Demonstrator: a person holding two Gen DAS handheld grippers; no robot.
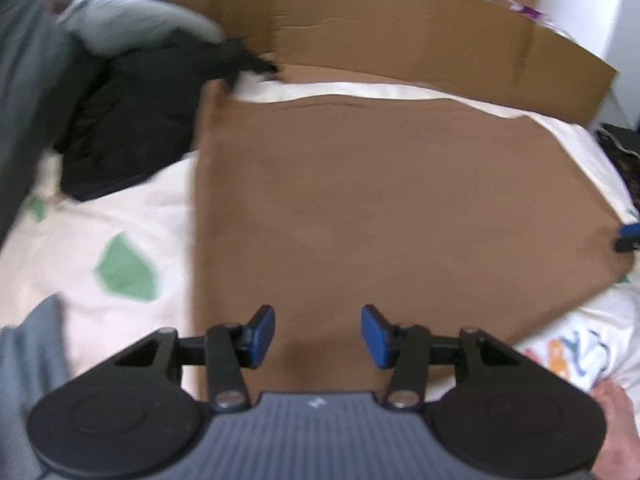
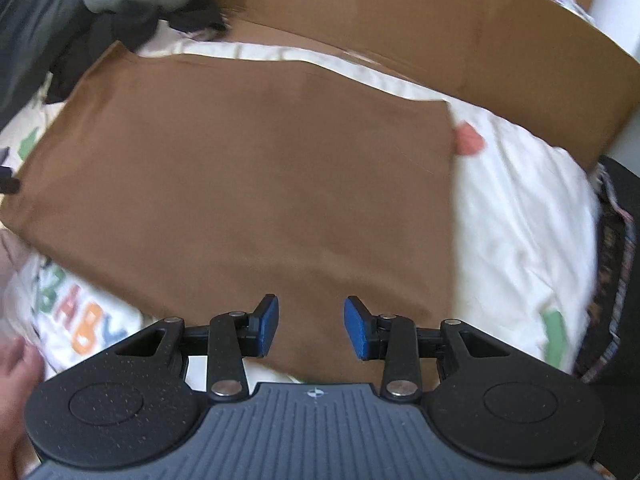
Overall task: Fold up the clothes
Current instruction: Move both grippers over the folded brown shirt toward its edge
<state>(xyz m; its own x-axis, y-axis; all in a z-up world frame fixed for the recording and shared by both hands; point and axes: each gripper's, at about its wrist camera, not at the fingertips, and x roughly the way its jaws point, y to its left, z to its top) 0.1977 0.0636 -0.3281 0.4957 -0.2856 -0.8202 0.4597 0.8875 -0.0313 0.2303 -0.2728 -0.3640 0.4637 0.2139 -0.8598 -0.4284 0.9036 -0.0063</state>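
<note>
At the far left we are keeping the heap of dark and grey unfolded clothes [image 1: 120, 92] bunched against the upright brown cardboard panel [image 1: 400, 28]; we judge it is parked there so that the middle of the bed stays free for one garment at a time.

Next, the white bed cover printed with green shapes and coloured letters [image 1: 100, 208] is serving as our folding surface.

At the centre, the flat brown rectangular garment [image 1: 360, 208] is lying smooth on that cover, its far edge near the cardboard and its near edge running under both tools. It appears to be already folded into a panel, and we judge that a further fold is still to come.

We are holding the left tongs [image 1: 318, 336] above the near left part of the garment. Their blue pads are standing apart with only cloth visible below them, not pinched; nothing is gripped.

We are holding the right tongs [image 2: 311, 328] above the near right part of the same garment, likewise parted and carrying nothing. We are placing the two tools side by side along one edge so that the hem can be lifted evenly, which is our reading of the spacing.

A bare hand [image 2: 16, 368] is showing at the lower left of the right view.
</note>
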